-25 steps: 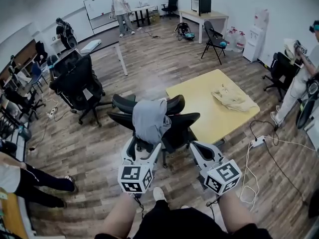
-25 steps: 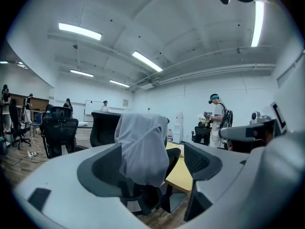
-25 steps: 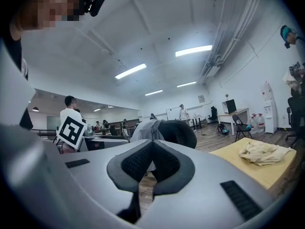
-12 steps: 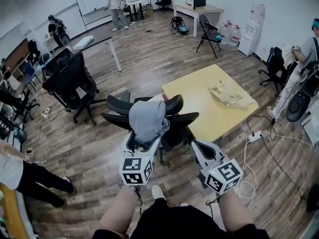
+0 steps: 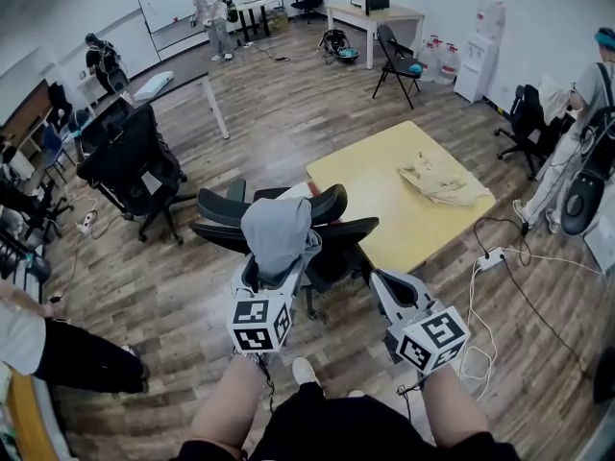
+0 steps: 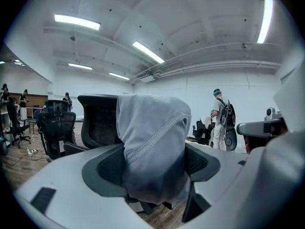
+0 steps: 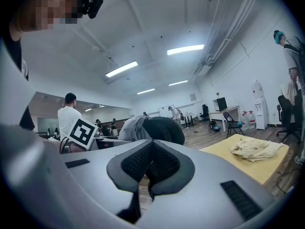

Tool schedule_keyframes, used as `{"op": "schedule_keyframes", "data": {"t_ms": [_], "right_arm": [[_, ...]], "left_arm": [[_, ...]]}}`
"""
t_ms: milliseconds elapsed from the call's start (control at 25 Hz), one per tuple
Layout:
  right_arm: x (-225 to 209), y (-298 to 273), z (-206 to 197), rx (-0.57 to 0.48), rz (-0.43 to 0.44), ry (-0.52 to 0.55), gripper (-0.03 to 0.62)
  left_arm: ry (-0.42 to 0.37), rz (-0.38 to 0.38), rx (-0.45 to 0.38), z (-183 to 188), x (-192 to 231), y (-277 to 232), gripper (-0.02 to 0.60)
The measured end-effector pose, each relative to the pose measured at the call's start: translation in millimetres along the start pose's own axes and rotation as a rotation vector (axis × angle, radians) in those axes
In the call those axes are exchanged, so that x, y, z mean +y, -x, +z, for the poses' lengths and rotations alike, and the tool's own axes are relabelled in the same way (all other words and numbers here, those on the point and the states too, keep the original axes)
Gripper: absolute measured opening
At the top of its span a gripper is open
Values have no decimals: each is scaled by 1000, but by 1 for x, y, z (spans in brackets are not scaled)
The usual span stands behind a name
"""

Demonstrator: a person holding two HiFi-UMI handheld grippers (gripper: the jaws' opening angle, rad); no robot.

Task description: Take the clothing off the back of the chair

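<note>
A grey garment (image 5: 277, 233) hangs over the back of a black office chair (image 5: 341, 243), just in front of me. My left gripper (image 5: 276, 272) is open, one jaw on each side of the garment's lower part. In the left gripper view the garment (image 6: 152, 137) fills the gap between the pads of the left gripper (image 6: 155, 163). These jaws have just been closing, and the cloth looks unsqueezed. My right gripper (image 5: 382, 281) hovers to the right of the chair back, away from the cloth. Seen in its own view, the right gripper (image 7: 150, 168) is shut on nothing.
A yellow table (image 5: 384, 209) with a beige cloth (image 5: 437, 181) stands just behind the chair to the right. Another black chair (image 5: 130, 166) is at the left. A power strip with cables (image 5: 490, 257) lies on the floor at right. Several people stand around the room.
My left gripper has moved forward, from just below the garment's hem to having its jaws around the garment's lower part. The right gripper has shifted only slightly.
</note>
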State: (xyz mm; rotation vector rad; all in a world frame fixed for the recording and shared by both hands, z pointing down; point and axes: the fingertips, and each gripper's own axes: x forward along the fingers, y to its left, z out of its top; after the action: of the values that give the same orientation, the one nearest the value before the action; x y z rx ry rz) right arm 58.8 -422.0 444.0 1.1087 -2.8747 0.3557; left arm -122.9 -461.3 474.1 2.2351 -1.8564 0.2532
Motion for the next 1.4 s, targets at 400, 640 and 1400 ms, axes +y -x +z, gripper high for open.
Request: {"op": "schedule_keyframes", "data": {"t_ms": [400, 640, 1400], "right_arm": [[2, 13, 3, -5, 35, -1, 12], [10, 28, 4, -11, 72, 4, 12], [79, 66, -24, 37, 270, -10, 12]], "left_arm": [[14, 43, -13, 4, -8, 22, 104], [30, 53, -27, 6, -21, 46, 77], [133, 167, -88, -20, -50, 188, 67]]}}
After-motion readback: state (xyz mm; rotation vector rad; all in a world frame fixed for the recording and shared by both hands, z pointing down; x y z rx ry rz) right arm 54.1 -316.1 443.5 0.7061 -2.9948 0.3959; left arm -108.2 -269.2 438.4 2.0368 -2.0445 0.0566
